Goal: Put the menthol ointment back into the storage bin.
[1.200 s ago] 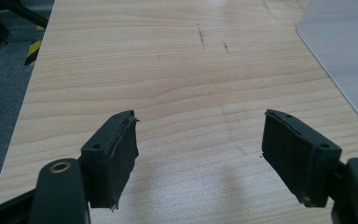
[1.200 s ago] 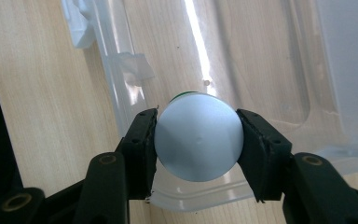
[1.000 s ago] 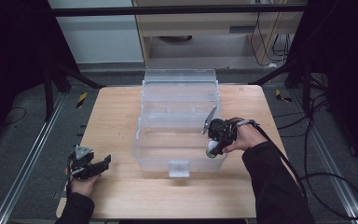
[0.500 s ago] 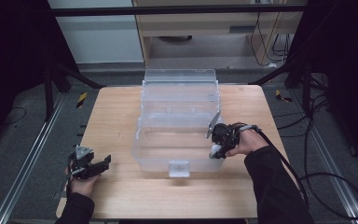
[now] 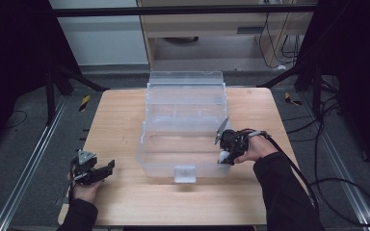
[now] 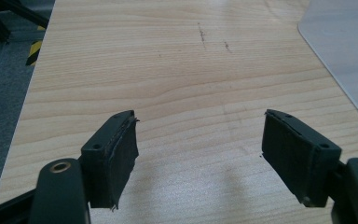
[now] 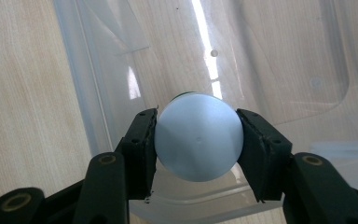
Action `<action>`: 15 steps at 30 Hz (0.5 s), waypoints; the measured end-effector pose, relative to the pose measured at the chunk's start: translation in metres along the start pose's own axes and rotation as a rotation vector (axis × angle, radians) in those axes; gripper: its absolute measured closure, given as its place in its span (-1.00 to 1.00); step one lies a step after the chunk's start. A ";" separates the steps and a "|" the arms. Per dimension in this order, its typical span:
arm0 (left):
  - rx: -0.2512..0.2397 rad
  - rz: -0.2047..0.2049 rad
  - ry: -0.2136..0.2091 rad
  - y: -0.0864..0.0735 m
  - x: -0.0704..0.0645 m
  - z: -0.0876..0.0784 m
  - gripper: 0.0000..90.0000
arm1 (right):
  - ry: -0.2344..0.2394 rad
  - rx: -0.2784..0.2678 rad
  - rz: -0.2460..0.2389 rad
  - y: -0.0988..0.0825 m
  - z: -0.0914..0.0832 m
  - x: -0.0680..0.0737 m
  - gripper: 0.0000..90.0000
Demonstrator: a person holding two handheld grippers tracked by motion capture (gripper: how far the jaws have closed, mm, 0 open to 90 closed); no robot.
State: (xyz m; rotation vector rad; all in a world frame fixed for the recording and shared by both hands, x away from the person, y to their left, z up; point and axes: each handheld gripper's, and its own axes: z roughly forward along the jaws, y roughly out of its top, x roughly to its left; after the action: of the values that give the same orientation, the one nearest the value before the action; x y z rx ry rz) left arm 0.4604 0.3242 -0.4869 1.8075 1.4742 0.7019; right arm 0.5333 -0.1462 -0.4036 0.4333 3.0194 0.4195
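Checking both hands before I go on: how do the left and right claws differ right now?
The left claw is open and empty; the right claw is shut on a pale ball. The left sits over bare table; the right is at the clear bin. Both have black jaws.

The table [image 5: 125, 115] is pale wood with a fine straight grain and a few faint dark scuffs. The box [image 5: 185, 122] on it is clear, colourless plastic, so the grain shows through its walls. The ball [image 7: 198, 136] is a soft, pale blue-white, with a thin sliver of dark green at its top edge. Both the left gripper [image 6: 200, 154] and the right gripper [image 7: 196, 144] are matte black. The floor [image 5: 19, 144] is dark grey, with yellow-and-black striped tape [image 5: 84, 102].
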 end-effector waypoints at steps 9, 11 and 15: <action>-0.001 -0.001 0.001 0.000 0.000 0.000 -0.42 | 0.009 0.004 0.012 0.000 0.000 -0.001 0.11; 0.000 -0.001 0.001 0.000 0.000 0.000 -0.42 | 0.009 0.005 0.010 0.000 0.000 -0.001 0.11; 0.000 0.000 0.001 0.000 0.000 0.000 -0.42 | 0.009 0.006 0.014 0.000 0.001 -0.001 0.11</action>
State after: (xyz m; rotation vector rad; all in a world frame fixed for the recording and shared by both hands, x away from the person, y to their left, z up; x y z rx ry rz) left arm 0.4605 0.3237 -0.4871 1.8069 1.4754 0.7031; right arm 0.5341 -0.1458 -0.4040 0.4538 3.0289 0.4143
